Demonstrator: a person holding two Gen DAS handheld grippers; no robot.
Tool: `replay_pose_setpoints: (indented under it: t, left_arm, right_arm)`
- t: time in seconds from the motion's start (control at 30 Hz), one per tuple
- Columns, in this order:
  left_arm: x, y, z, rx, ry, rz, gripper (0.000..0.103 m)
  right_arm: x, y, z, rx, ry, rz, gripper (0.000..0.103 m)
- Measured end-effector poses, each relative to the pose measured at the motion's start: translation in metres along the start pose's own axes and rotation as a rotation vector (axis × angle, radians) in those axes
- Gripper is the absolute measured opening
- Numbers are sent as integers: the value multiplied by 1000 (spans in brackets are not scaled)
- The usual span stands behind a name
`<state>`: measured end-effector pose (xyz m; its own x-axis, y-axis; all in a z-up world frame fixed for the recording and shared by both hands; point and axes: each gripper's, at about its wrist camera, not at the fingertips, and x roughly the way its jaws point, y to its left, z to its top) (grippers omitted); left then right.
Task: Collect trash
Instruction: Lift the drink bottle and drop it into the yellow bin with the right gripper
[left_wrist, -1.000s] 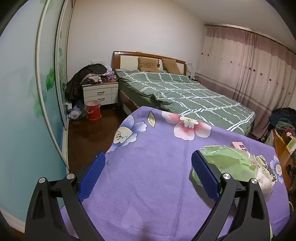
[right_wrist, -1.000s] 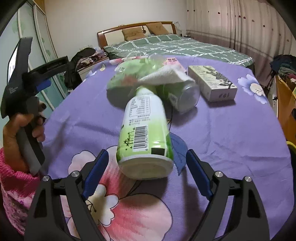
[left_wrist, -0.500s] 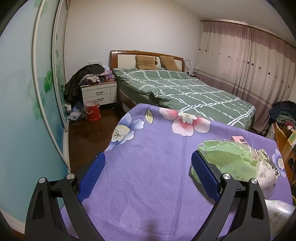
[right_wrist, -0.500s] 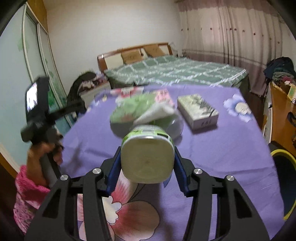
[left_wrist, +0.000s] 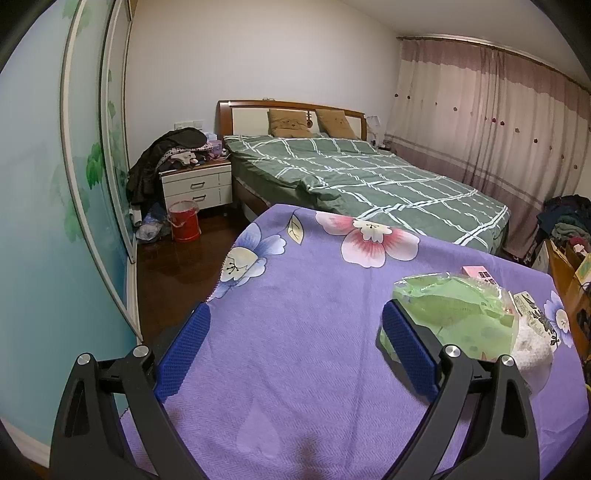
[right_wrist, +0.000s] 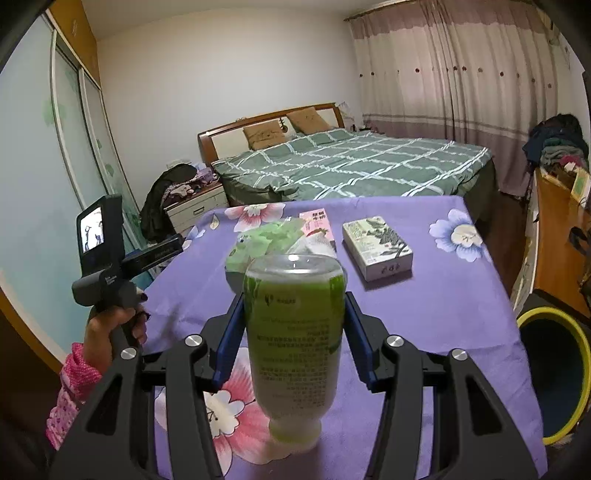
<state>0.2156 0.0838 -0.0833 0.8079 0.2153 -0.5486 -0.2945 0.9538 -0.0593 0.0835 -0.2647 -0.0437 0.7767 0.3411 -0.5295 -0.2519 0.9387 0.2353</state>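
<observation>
My right gripper (right_wrist: 293, 325) is shut on a green-labelled plastic bottle (right_wrist: 293, 332), held above the purple flowered tablecloth (right_wrist: 443, 306) with its cap end toward the camera. Behind it on the cloth lie a green plastic bag (right_wrist: 266, 240) with white tissue, a pink packet (right_wrist: 316, 221) and a white-green box (right_wrist: 376, 251). My left gripper (left_wrist: 295, 339) is open and empty over the cloth (left_wrist: 295, 350); the green bag (left_wrist: 458, 314) lies just right of its right finger. The left gripper also shows in the right wrist view (right_wrist: 110, 266), at the table's left edge.
A dark bin with a yellow rim (right_wrist: 550, 373) stands on the floor right of the table. A green bed (left_wrist: 369, 177) lies behind the table. A nightstand (left_wrist: 195, 188) and a red bucket (left_wrist: 183, 220) stand at the back left. A wooden cabinet (right_wrist: 554, 229) is on the right.
My right gripper closed on the bottle that lay on the cloth, lifted it and tipped it so its base now points away. The left gripper has barely moved.
</observation>
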Motion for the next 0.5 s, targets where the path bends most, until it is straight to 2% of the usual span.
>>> replay_pose_setpoints:
  t: [0.33, 0.5]
  left_arm:
    - [2, -4, -2, 18, 5, 5, 93]
    - [3, -5, -2, 23, 8, 7, 93]
  right_arm:
    - [-14, -15, 0, 41, -38, 1, 50]
    - [-29, -51, 4, 102, -76, -85, 50]
